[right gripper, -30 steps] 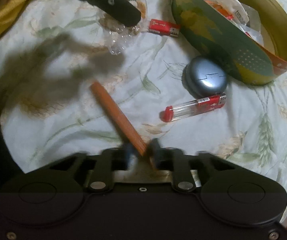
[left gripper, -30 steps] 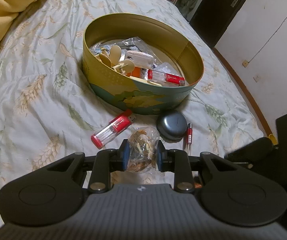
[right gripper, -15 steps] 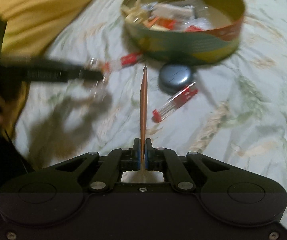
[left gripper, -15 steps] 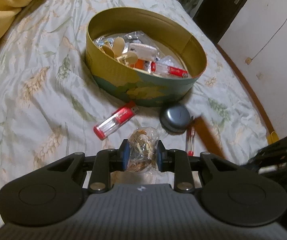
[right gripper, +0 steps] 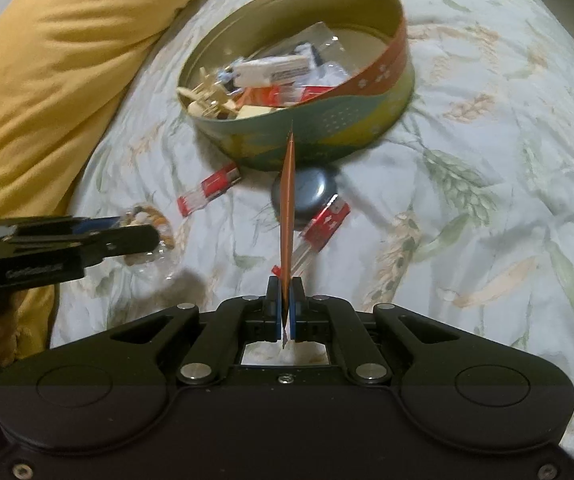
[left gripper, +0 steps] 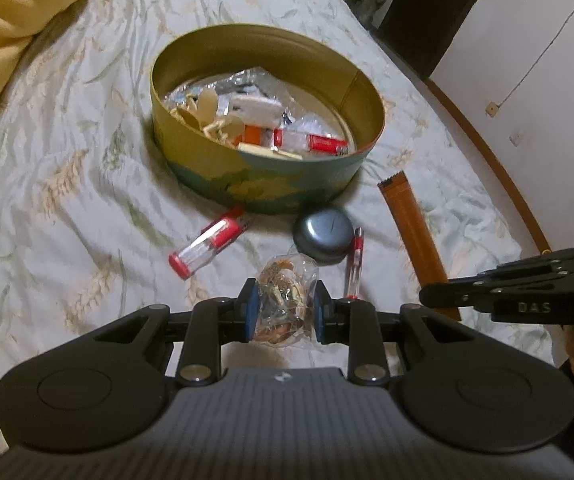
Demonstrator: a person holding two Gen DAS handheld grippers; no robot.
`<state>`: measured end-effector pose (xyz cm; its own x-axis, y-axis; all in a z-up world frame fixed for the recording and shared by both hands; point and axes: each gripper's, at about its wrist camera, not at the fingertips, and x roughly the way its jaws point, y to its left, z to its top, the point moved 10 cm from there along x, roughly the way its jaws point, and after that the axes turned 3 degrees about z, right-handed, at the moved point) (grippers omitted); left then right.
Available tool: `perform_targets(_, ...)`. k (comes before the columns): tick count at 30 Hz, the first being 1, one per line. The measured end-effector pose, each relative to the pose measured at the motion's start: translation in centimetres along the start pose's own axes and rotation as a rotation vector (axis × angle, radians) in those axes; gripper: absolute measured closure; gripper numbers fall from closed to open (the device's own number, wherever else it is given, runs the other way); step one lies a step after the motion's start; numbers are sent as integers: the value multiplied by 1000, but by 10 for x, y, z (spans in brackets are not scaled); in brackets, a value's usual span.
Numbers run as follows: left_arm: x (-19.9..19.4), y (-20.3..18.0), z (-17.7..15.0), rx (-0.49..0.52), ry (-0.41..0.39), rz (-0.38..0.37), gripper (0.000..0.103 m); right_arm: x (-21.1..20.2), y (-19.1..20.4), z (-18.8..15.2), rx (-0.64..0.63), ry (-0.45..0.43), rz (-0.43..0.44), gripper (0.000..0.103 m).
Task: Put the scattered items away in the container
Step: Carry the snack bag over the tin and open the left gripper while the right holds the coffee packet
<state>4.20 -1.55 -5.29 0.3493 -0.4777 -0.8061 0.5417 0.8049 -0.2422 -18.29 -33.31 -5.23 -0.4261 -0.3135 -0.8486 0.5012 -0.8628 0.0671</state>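
Two grabs live at once: left gripper (left gripper: 283,312) is clamped on a clear snack bag (left gripper: 285,306), bottom centre of its view, and right gripper (right gripper: 285,308) is pinched together on a flat orange packet (right gripper: 287,208), which since a second ago has gone from lying aslant on the bedspread (left gripper: 67,160) to lifted and edge-on. Both look ready to carry to the round tin (left gripper: 267,184), upper centre, already part filled. Still loose below it: two red lighters, grey round case (left gripper: 323,234).
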Motion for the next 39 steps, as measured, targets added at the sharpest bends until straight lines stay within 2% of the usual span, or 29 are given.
perform_targets(17, -9, -17, 71, 85, -73, 47, 73, -1, -22, 4, 87, 18, -1, 99)
perform_targets(25, 9, -16, 115, 115, -83, 86, 73, 0, -25, 6, 96, 24, 8, 99)
perform_targets(35, 36, -19, 148, 152, -73, 115, 72, 3, -29, 11, 102, 33, 36, 99)
perform_targets(37, 39, -19, 155, 163, -85, 119, 58, 4, -31, 11, 107, 37, 37, 99)
perform_targets(39, 40, -17, 162, 163, -113, 148, 15, 5, -33, 11, 111, 40, 36, 99)
